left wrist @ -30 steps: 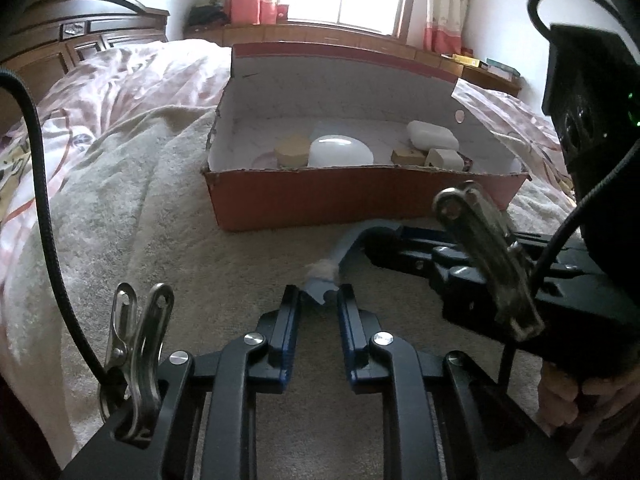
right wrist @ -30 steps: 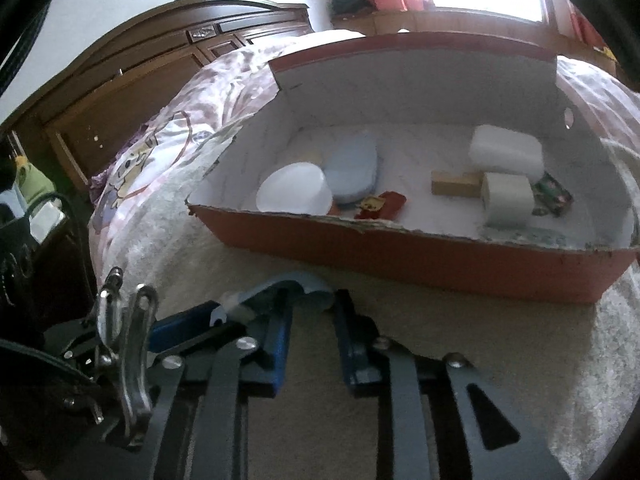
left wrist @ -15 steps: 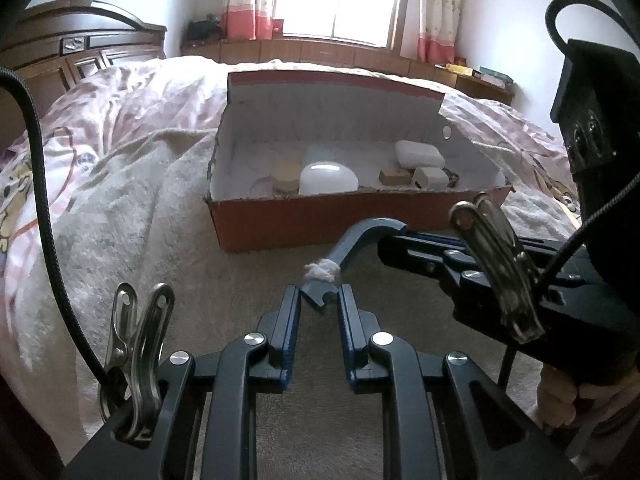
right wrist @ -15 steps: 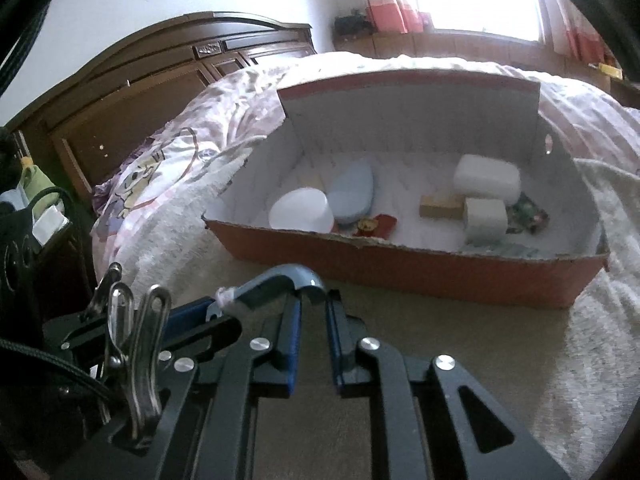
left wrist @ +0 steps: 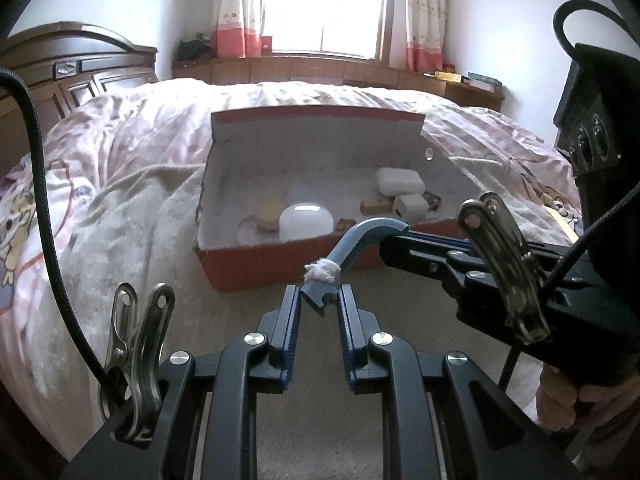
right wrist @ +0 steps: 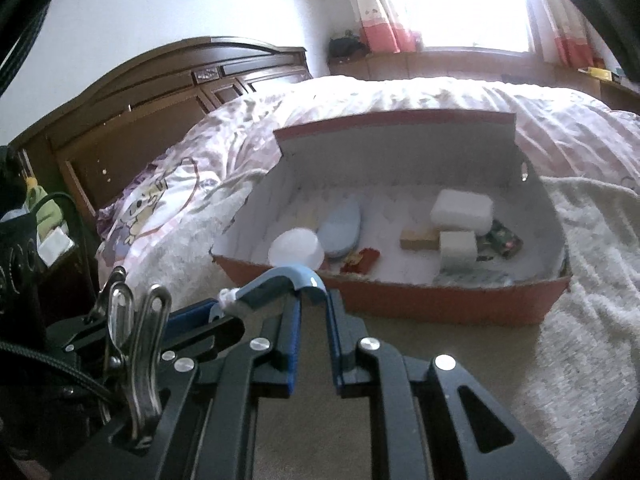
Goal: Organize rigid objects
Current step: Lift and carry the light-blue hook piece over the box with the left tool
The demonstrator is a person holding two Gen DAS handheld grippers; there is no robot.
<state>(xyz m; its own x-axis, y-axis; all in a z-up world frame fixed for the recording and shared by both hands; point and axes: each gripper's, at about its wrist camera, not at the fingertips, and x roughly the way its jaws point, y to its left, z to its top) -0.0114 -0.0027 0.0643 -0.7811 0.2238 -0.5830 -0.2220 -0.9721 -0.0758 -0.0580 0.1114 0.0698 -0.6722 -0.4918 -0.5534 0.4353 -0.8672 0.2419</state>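
Observation:
A curved blue hook-shaped tool with a white string knot on its shank hangs between both grippers above the beige blanket. My left gripper is shut on its notched lower end. My right gripper is shut on its curved top end. Beyond stands an open red cardboard box with a white lining; it also shows in the right wrist view. Inside it lie a white dome lid, a pale blue oval, white blocks and a wooden block.
The box sits on a bed with a pink patterned duvet. A dark wooden headboard is at the left. A window with pink curtains is at the back. A person's hand holds the right gripper's handle.
Both grippers have lifted and drawn back from the box with the blue tool between them. The box now looks smaller and farther away.

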